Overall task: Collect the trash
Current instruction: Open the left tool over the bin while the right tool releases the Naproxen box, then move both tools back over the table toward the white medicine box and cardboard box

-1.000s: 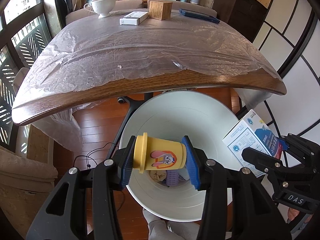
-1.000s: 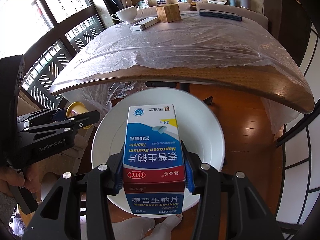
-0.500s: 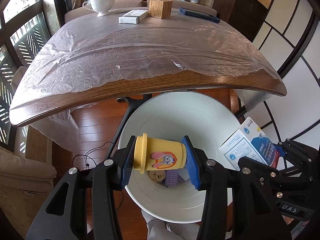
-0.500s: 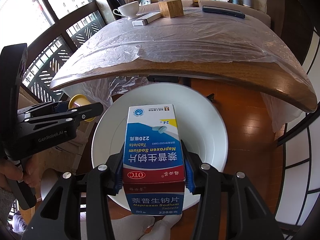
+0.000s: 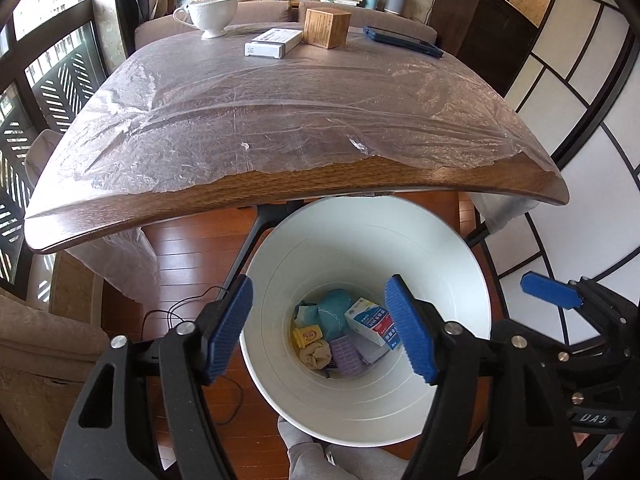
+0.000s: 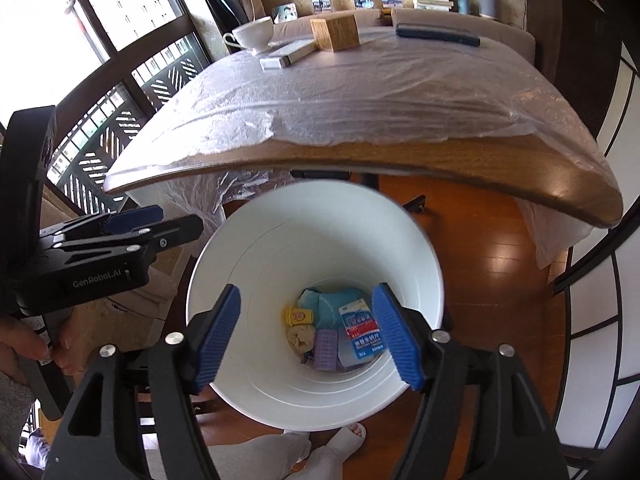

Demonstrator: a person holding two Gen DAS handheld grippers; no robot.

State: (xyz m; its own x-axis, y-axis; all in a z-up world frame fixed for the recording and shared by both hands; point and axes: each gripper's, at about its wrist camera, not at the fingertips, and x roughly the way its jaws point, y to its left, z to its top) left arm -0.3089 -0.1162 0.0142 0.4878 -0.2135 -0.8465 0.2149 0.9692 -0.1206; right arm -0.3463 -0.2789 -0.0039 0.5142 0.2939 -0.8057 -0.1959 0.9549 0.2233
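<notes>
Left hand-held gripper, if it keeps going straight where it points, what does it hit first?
Probably the trash at the bottom of the white bin. The left hand-held gripper, jaws opening and empty, aims into its mouth, likely toward the medicine box; depth is uncertain.

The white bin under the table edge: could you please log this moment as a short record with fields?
bin: white bin on the wood floor, at the table edge
contents: yellow cup, medicine box, purple item, teal wrapper, beige wad
left gripper: above the bin, jaws opening, nothing between them
right gripper: above the bin, jaws opening, nothing between them
still on table: white cup, wooden box, flat white box
</notes>
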